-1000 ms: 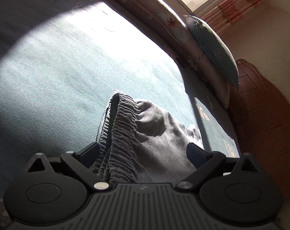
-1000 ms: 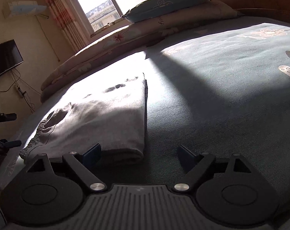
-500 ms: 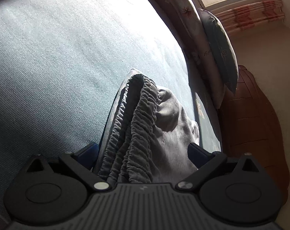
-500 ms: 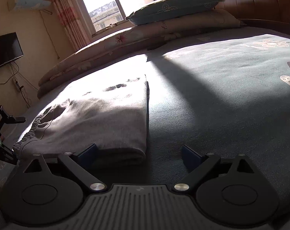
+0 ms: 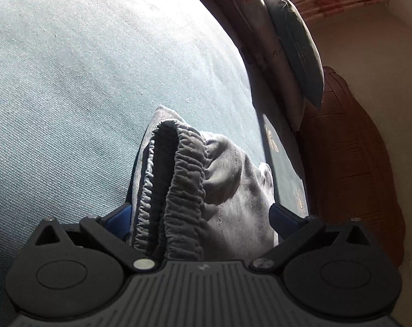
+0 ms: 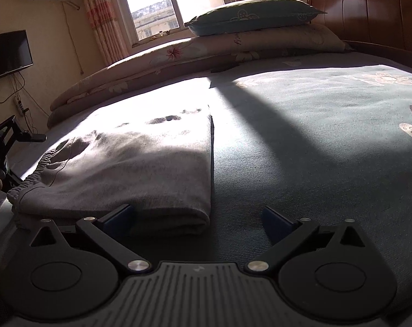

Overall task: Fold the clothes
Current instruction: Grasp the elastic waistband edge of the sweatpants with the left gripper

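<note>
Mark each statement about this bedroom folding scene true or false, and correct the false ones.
1. The grey trousers lie folded on the blue-green bedspread. True.
2. The right claw is shut on the fold of the trousers. False: its jaws stand wide open, one beside the folded edge and one over bare bedspread.
3. The elastic waistband sits between the open jaws of the left claw. True.
4. The blue-green pillow lies flat on the bedspread beside the trousers. False: it rests on top of the floral quilt along the window side.
5. A dark screen hangs on the wall. True.
</note>
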Demonstrator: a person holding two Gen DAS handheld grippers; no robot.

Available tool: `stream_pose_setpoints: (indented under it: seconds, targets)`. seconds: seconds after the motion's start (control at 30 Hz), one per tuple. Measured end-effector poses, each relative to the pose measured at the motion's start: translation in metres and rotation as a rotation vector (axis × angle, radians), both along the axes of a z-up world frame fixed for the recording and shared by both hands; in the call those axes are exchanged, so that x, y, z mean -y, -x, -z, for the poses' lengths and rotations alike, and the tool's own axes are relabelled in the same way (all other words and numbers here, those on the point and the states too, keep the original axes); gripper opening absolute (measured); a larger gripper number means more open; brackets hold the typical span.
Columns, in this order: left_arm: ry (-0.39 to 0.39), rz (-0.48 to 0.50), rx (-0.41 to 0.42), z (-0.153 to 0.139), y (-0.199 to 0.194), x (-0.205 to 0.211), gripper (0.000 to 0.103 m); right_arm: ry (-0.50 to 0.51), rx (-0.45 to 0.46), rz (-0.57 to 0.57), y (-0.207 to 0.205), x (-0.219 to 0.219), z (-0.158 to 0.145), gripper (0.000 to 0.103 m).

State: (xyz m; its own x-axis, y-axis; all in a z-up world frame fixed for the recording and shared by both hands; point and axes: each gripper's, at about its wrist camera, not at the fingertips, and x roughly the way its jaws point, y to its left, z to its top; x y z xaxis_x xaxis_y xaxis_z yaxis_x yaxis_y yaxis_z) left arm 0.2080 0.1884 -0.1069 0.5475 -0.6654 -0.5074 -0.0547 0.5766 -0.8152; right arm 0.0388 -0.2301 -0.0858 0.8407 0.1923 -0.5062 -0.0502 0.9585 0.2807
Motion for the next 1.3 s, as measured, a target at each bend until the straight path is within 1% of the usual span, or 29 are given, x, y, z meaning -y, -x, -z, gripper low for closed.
stream_pose_setpoints:
  seconds: [0.13, 0.23, 0.37, 0.47, 0.8, 1.07, 1.17, 1.3]
  targets:
    - [0.026, 0.032, 0.015, 0.004, 0.022, 0.002, 0.102, -0.008, -0.001, -0.002, 0.000, 0.001, 0.000, 0.102]
    - [0.042, 0.042, 0.028, 0.006, 0.022, 0.004, 0.102, -0.007, -0.002, -0.003, 0.001, 0.001, 0.000, 0.103]
    - [0.042, 0.035, 0.005, 0.002, -0.002, 0.006, 0.102, 0.002, -0.001, 0.000, 0.001, 0.000, 0.000, 0.103]
    - [0.038, 0.036, -0.012, 0.000, -0.028, 0.010, 0.102, 0.013, 0.000, 0.003, 0.001, -0.001, 0.000, 0.103]
    - [0.027, 0.119, -0.025, -0.001, -0.019, 0.030, 0.102, 0.013, -0.001, 0.003, 0.000, -0.001, 0.000, 0.103]
    - [0.040, 0.085, -0.025, 0.000, -0.055, 0.036, 0.102, 0.012, -0.001, 0.008, -0.001, -0.002, 0.000, 0.103]
    - [0.029, 0.091, -0.028, -0.002, -0.062, 0.044, 0.102, 0.002, -0.003, 0.009, -0.001, -0.001, 0.000, 0.103]
    - [0.026, 0.169, -0.025, -0.001, -0.035, 0.052, 0.102, -0.016, -0.004, 0.007, -0.001, 0.001, -0.001, 0.103]
